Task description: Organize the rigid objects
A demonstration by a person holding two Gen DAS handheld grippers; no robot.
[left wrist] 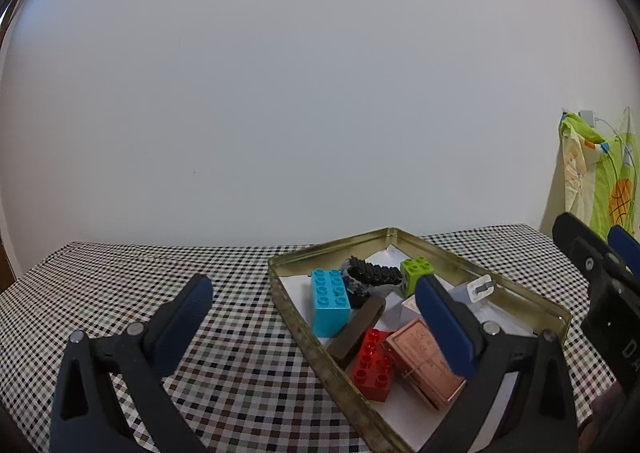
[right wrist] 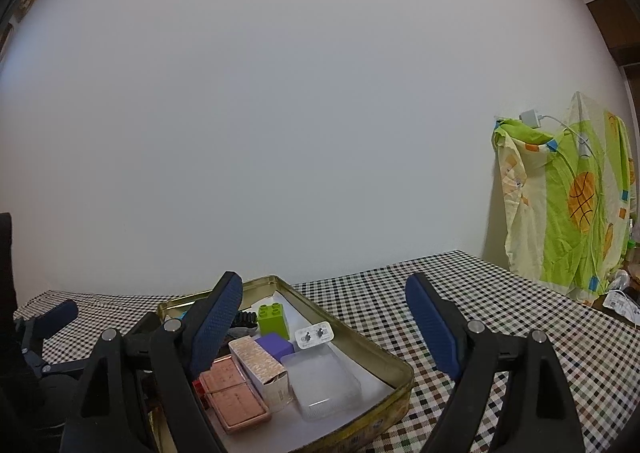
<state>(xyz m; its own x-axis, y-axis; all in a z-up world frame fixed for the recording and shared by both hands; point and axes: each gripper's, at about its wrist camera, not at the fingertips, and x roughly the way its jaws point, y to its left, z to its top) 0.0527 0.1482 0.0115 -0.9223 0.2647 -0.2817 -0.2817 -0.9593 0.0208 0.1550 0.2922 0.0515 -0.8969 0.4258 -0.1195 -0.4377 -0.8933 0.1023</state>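
Note:
A gold tin tray (left wrist: 292, 317) lies on the checked table. It holds a blue brick (left wrist: 330, 305), a red brick (left wrist: 372, 365), a green brick (left wrist: 416, 273), a black toothed piece (left wrist: 374, 273), a brown bar (left wrist: 356, 333), a copper-pink box (left wrist: 424, 361) and a white plug (left wrist: 480, 289). My left gripper (left wrist: 313, 281) is open, straddling the tray's left rim and holding nothing. In the right wrist view the tray (right wrist: 360, 337) also shows a purple block (right wrist: 274, 345), a clear plastic box (right wrist: 324, 385) and a patterned carton (right wrist: 264, 369). My right gripper (right wrist: 324, 285) is open over the tray's right rim, empty.
A checked cloth (left wrist: 140, 273) covers the table, which ends at a plain white wall. A green and yellow printed sheet (right wrist: 568, 205) hangs at the far right, with a white charger and cable (right wrist: 532, 117) above it. Bare cloth (right wrist: 500, 293) lies right of the tray.

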